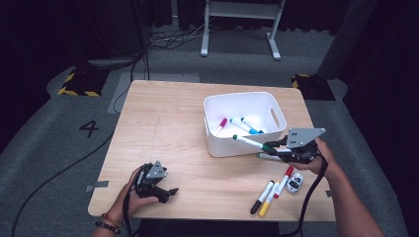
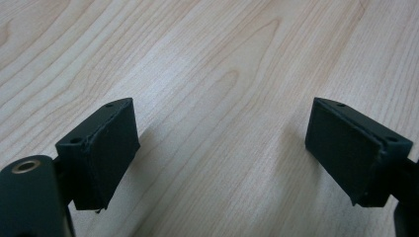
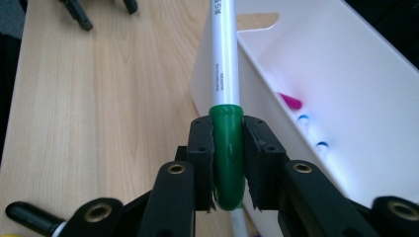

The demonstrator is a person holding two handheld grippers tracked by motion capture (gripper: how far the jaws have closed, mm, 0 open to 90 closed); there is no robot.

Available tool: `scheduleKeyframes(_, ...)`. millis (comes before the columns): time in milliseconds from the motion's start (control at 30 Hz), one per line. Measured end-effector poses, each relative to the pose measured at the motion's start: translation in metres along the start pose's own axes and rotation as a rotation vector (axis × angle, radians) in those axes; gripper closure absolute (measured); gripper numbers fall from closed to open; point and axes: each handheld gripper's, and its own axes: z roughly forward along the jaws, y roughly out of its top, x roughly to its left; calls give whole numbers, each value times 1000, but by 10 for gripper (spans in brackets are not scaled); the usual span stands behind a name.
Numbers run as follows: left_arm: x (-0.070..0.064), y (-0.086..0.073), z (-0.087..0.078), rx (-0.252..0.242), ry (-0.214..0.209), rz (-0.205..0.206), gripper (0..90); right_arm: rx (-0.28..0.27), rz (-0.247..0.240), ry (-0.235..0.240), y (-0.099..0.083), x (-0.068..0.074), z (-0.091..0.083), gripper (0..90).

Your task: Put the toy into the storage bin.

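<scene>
— High view first: what lies around the bin point(image 1: 212, 143) on the tabletop point(image 1: 163, 123)?

— Three markers inside it, one pink-capped point(image 1: 221, 125) and two blue-capped point(image 1: 247, 126). Near the front right edge lie a black marker point(image 1: 261, 197), a yellow one point(image 1: 269, 199) and a red one point(image 1: 283, 181), side by side, with a small toy car point(image 1: 294, 182) just beside them. Another marker point(image 1: 267, 156) lies under the right gripper point(image 1: 269, 147), against the bin's front wall.

— And that gripper's jaws?

— Clamped tight on the green cap of a green marker point(image 3: 226, 123). Its white barrel points up and left, slanting over the bin's front rim. The wall stands directly below it.

— The left gripper point(image 1: 170, 192)?

— It sits low at the front left, well apart from everything. Its jaws are spread wide over bare wood, holding nothing.
</scene>
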Motion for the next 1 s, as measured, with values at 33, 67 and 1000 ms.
scheduleKeyframes(33,0,0,0,2,0,0,133,-9,3,-10,3,-3,-3,747)
scheduleKeyframes(67,0,0,0,0,0,-1,132,-12,-1,-14,4,-6,-4,747)
scheduleKeyframes(1000,0,0,0,3,-5,-1,133,99,41,-73,44,-76,40,747)
